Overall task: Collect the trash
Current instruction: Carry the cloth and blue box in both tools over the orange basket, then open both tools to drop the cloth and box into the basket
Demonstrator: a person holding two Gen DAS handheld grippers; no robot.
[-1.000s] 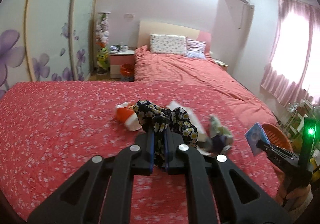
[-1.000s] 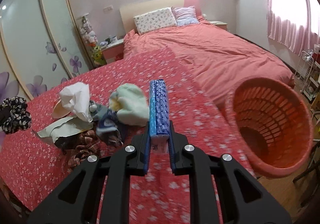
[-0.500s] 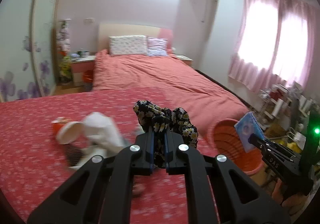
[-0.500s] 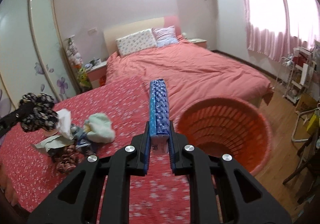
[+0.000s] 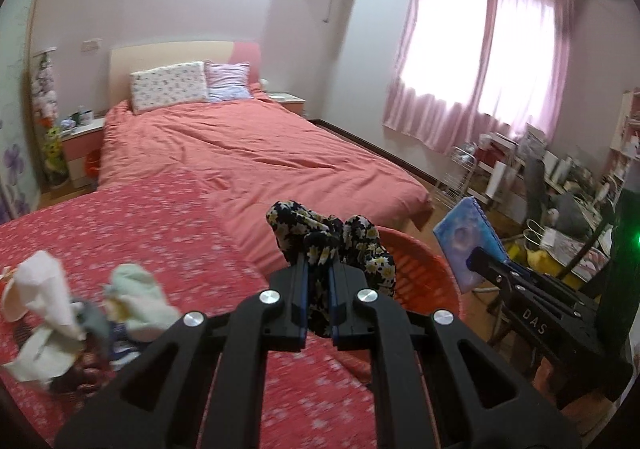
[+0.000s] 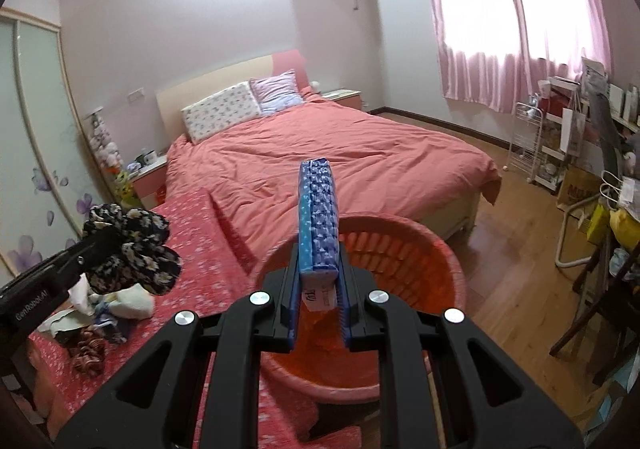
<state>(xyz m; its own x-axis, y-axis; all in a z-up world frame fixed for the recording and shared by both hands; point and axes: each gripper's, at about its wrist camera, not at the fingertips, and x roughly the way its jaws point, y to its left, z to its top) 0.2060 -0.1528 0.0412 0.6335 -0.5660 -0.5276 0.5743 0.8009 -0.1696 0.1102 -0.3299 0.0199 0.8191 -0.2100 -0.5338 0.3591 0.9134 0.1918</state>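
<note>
The left tongs [image 5: 318, 281] are clamped on a bunched black floral cloth [image 5: 332, 245], held in the air over the near rim of the orange basket [image 6: 408, 249]. The right tongs [image 6: 320, 289] grip a flat blue packet [image 6: 318, 221] on edge, its long side pointing away, right above the basket's open mouth. In the left wrist view the two pairs of tongs are near each other but apart, the packet to the right of the cloth.

The basket stands on the wooden floor [image 6: 508, 233], close against the edge of the near bed [image 5: 132, 233], which is covered in a red flowered sheet. Open floor runs from the basket toward the window side. A loose heap of remaining trash [image 5: 72, 313], white crumpled paper, a pale green piece and darker scraps, lies on the red sheet well left of the basket.

Beyond, a second bed [image 6: 340, 153] under a plain coral duvet carries two pillows at its headboard. Pink curtains [image 5: 480, 57] cover the bright window, and cluttered shelves [image 6: 560, 137] line the right wall
</note>
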